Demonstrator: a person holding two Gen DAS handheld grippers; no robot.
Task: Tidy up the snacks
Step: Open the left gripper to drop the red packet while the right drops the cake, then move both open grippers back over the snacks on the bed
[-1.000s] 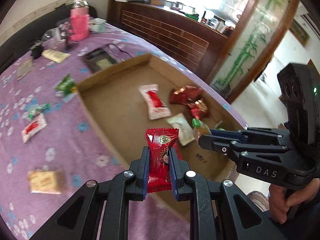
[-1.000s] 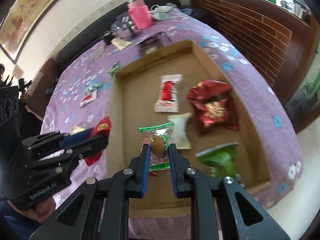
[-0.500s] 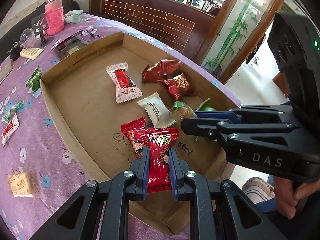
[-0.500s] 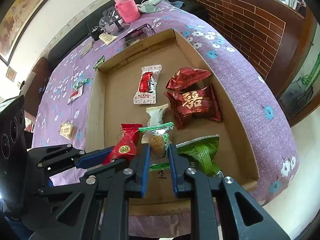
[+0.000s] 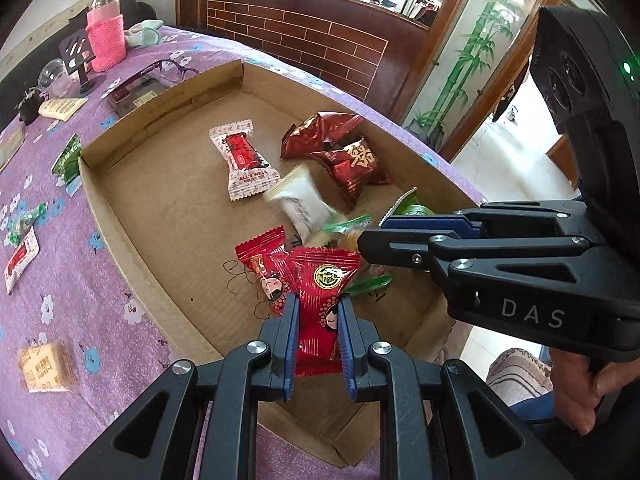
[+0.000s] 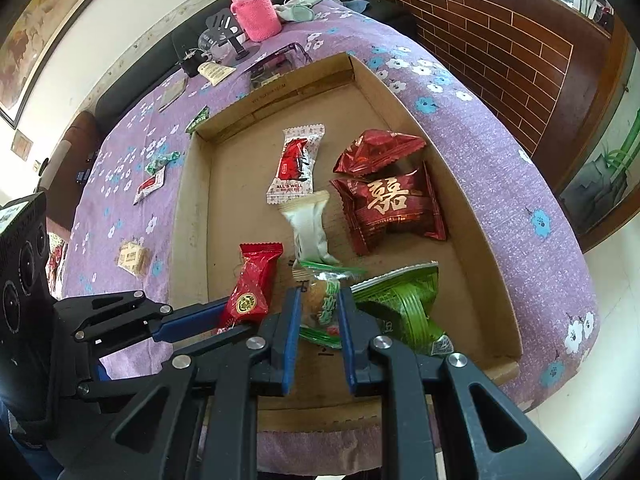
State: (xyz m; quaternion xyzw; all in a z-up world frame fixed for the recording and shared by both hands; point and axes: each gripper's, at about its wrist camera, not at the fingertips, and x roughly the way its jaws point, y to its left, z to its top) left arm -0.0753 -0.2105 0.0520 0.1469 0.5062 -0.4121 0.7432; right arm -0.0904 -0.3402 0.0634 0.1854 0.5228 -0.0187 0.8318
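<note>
Two grippers (image 5: 318,312) (image 6: 318,312) each clamp one snack; seven loose snacks lie in cardboard tray (image 6: 476,240).

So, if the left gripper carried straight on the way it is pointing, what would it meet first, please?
The left gripper, shut on a red snack packet, points down into the cardboard box. Most likely the packet would first meet another red packet on the box floor just ahead, though depth is unclear.

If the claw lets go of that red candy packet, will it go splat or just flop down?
Probably just flop: the red packet looks thin, crinkly and light. It hangs low over the cardboard tray in the left claw, so it likely won't bounce or roll.
</note>
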